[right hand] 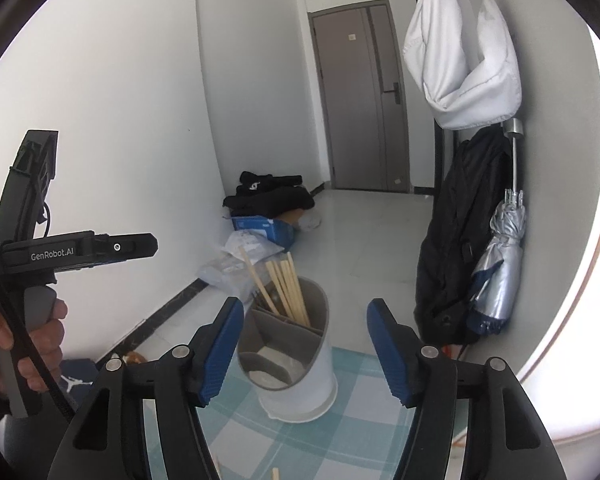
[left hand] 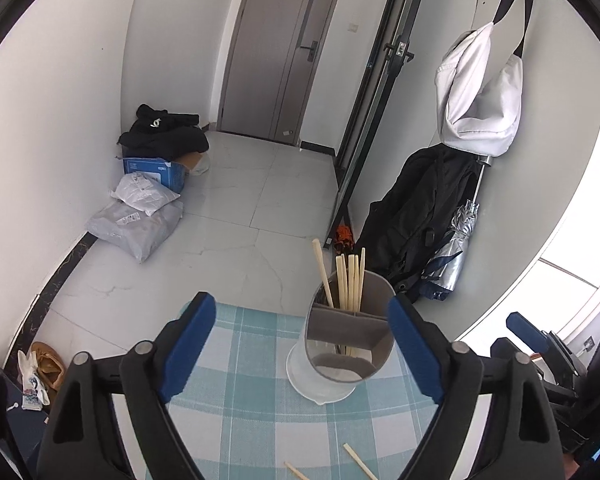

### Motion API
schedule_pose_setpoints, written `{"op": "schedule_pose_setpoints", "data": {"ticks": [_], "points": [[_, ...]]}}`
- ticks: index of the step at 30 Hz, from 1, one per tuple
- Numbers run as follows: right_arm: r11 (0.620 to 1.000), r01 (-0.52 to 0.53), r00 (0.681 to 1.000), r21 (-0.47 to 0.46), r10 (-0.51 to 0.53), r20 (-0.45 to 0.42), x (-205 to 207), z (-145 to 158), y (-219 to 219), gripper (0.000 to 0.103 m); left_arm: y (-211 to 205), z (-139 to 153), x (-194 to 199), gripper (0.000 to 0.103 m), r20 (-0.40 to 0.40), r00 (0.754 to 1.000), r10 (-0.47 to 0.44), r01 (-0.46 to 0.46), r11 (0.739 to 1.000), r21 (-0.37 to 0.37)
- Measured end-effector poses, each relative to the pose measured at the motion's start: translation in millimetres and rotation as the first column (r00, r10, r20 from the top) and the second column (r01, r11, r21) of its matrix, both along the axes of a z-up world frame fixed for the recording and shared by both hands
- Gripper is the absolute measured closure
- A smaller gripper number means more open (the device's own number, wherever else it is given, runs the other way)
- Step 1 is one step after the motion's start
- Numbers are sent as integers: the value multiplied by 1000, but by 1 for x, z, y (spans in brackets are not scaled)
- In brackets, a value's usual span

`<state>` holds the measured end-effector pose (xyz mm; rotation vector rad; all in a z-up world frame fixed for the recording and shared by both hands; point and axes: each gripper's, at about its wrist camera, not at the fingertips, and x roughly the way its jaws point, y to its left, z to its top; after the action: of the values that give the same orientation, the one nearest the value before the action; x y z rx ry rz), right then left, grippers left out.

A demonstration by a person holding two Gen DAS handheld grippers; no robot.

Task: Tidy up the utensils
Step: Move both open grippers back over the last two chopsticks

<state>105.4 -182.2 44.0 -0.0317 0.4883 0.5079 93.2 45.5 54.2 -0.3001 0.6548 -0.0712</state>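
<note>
- Chopsticks (left hand: 350, 280), pale wooden ones, stand upright in a bundle in the rear compartment of a utensil holder (left hand: 340, 344); one leans away to the left of the others.
- The utensil holder is a white cup with a grey divided insert. It stands on the desk (left hand: 236, 396) near its far edge, on a blue-and-white checked tablecloth.
- Two more loose chopsticks (left hand: 358, 460) lie flat on the cloth near the desk's near edge, apart from the holder.
- The left hand-held gripper (left hand: 300, 356) is spread wide, its blue-padded fingers (left hand: 190, 348) holding nothing. The holder sits between the fingers, closer to the right one.
- The right hand-held gripper (right hand: 304, 350) is also spread wide with nothing in it, and the holder stands between its blue pads.
- In the right wrist view, the person's left hand (right hand: 24, 344) grips the handle of the left device at the left side.
- Beyond the desk is a tiled floor with parcels (left hand: 136, 220) and a blue box (left hand: 156, 172) against the left wall. A grey door (left hand: 276, 52) is at the back.
- On the right wall hang a white bag (left hand: 476, 96), a black jacket (left hand: 416, 216) and a folded silver umbrella (left hand: 456, 244).
</note>
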Motion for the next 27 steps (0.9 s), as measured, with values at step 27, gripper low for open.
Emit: {"op": "schedule_pose_setpoints", "data": {"ticks": [27], "points": [[967,-120,939,-223,38,-341,-45,-131,20,35,22,-101,-61,1,-109,990,91,-101,991,-88]]}}
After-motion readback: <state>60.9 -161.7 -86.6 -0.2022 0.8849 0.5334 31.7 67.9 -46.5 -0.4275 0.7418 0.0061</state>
